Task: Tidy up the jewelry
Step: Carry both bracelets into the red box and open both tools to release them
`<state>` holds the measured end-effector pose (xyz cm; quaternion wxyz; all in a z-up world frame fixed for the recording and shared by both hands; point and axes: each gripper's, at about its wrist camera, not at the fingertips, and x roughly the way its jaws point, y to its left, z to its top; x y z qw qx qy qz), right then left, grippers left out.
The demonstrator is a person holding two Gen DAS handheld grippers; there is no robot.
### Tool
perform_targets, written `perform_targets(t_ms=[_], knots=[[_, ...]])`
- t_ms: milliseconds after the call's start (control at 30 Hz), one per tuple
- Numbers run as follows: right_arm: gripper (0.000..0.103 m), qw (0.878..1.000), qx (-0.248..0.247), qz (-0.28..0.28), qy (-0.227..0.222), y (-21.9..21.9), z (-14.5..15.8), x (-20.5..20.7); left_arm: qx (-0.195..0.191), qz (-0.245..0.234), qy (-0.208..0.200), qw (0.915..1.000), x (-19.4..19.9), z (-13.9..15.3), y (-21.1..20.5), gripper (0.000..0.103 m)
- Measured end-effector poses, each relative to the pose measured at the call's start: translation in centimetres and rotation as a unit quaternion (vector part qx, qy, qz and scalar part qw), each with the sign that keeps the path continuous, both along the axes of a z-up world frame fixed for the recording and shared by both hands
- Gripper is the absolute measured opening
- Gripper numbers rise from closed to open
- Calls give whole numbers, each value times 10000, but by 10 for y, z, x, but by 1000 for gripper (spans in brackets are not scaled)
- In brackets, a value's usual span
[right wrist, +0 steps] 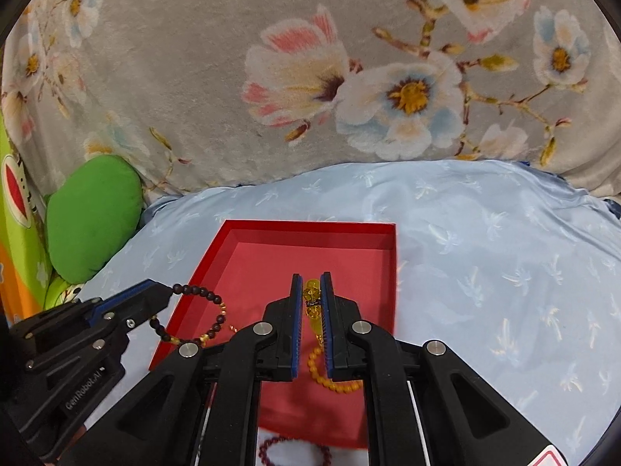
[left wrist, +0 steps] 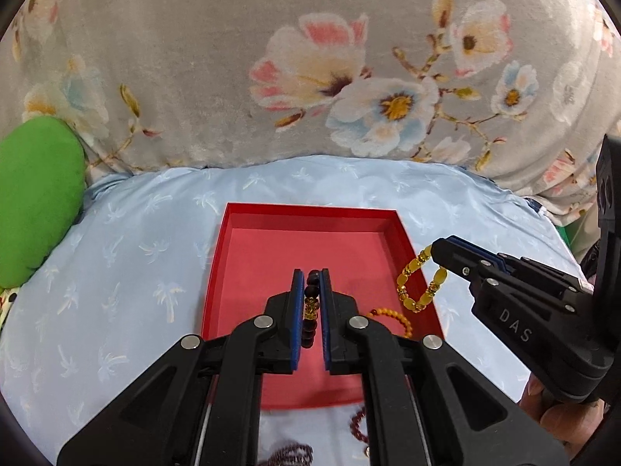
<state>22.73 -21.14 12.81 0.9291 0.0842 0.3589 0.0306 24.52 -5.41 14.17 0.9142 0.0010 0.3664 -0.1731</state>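
A shallow red tray (left wrist: 248, 256) (right wrist: 248, 260) lies on a light blue cloth. My left gripper (left wrist: 311, 277) is shut on a dark bead bracelet (left wrist: 311, 303) and holds it over the tray; the bracelet's loop hangs from it in the right wrist view (right wrist: 202, 318). My right gripper (right wrist: 310, 281) is shut on a yellow amber bracelet (right wrist: 313, 303), which hangs over the tray's right edge in the left wrist view (left wrist: 417, 283). An orange bead bracelet (left wrist: 396, 318) (right wrist: 330, 376) lies in the tray near its front. A dark red bead bracelet (right wrist: 295, 450) (left wrist: 357, 421) lies on the cloth in front of the tray.
A grey floral blanket (left wrist: 310, 58) rises behind the blue cloth (left wrist: 116, 272). A green cushion (left wrist: 35, 194) (right wrist: 93, 213) sits at the left. The person's fingers (left wrist: 559, 419) show at the lower right.
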Motion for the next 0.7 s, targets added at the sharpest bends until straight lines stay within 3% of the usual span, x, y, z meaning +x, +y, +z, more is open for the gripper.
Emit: perform_targets(t_ms=[167,400,467,533,633,700], knots=[[9,9995,177,118,227,3,-23,36,28,146,258,9996,30,-30,-1,8],[10,9964,-169,-2,828,2,-72,70,96,267,524,9982,54,-65,-3,8],[17,9961,-243,-102,839,-2,-77,70,173,292,549,9979,57,-73,-4,8],[39,9965,-227,-193,776,-8,-79,66,286,314,540,9976,58,-78,-6,8],[45,9974,-168,-266,655,-14,-78,59,387,350,534,9972,57,-83,-8,14],[45,9977,-129,-271,615,-16,-76,55,460,388,498,9969,56,-83,-10,29]])
